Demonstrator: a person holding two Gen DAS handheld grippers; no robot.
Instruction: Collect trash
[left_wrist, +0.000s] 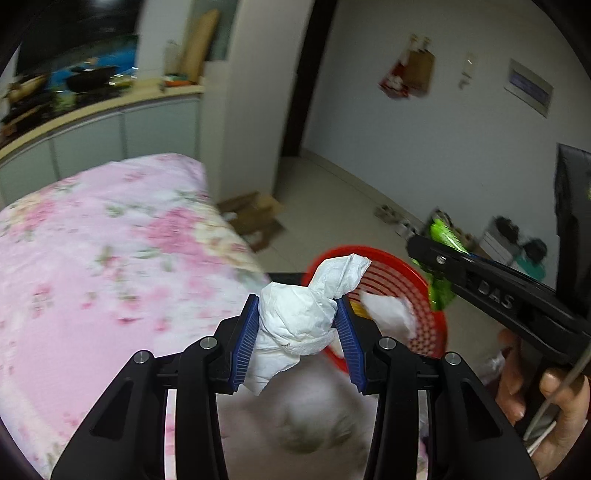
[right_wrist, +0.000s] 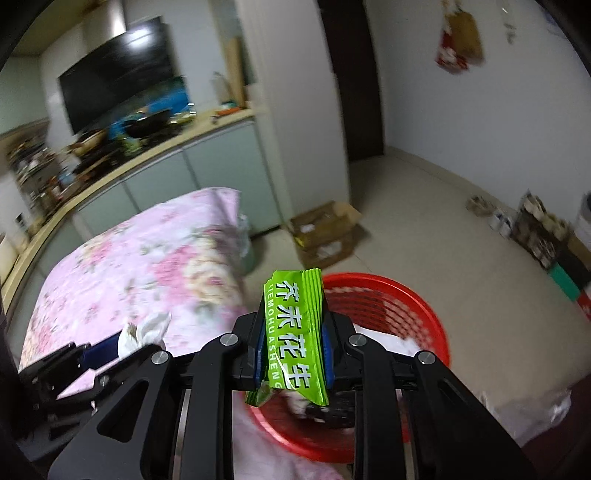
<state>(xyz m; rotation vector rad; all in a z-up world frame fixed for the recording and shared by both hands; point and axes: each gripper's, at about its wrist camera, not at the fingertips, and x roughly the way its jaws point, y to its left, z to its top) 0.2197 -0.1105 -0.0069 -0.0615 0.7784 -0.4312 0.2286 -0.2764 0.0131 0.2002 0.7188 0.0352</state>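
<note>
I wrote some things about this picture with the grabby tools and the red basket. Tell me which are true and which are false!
1. The left gripper holds a crumpled white tissue. True.
2. The right gripper holds a blue bottle. False: it pinches a green snack wrapper.
3. The red basket stands on the floor beside the pink flowered cover. True.
4. The red basket has nothing in it. False: something white already lies inside.
5. The green wrapper lies on the floor. False: it is held above the basket.
</note>
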